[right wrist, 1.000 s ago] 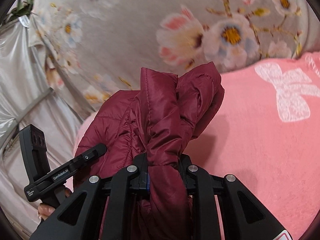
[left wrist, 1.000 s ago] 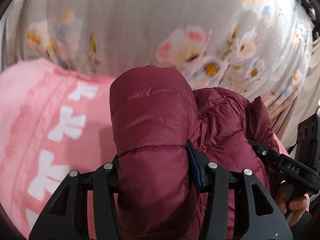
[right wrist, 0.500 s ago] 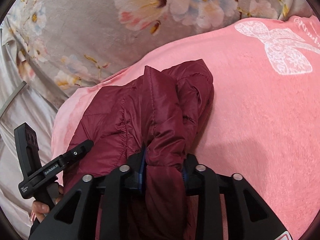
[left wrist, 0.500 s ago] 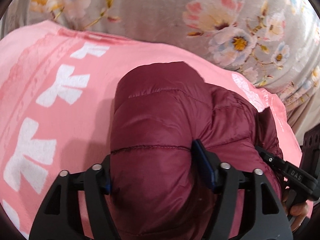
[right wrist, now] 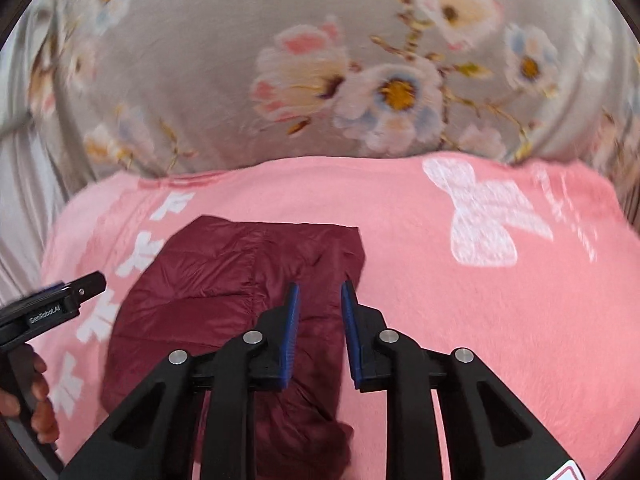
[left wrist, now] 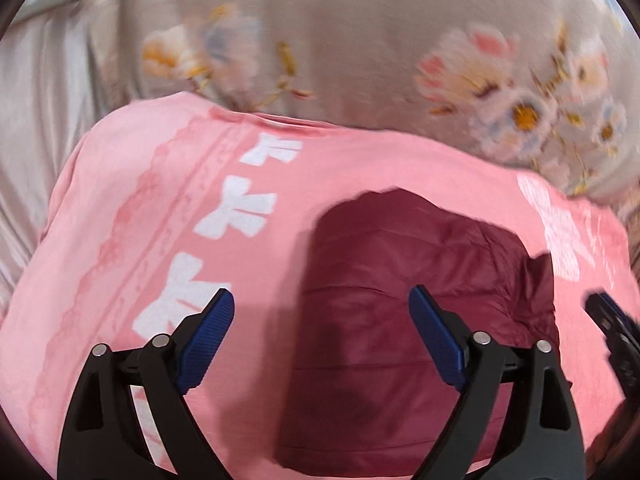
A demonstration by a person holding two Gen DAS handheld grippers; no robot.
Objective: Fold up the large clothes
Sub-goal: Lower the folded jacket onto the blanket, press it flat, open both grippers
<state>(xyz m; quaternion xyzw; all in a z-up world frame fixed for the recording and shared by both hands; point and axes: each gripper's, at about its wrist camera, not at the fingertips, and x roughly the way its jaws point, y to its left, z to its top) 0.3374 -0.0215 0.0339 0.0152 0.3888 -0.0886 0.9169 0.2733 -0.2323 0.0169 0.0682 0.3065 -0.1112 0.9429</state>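
Lying folded on the pink blanket [left wrist: 120,240], the dark red puffy jacket [left wrist: 400,340] looks soft, light and squishy, with shiny cloth that could slip. The left claw [left wrist: 320,320] has just been opening and stands wide above the jacket without squeezing it. The right claw [right wrist: 318,312] has just been closing to a thin gap, its pads [right wrist: 292,328] above the jacket's right edge pinching nothing; a thick folded edge looks best to grab.

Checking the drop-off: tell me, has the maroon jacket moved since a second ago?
Yes. The maroon jacket went from hanging in both grippers down onto the pink blanket.
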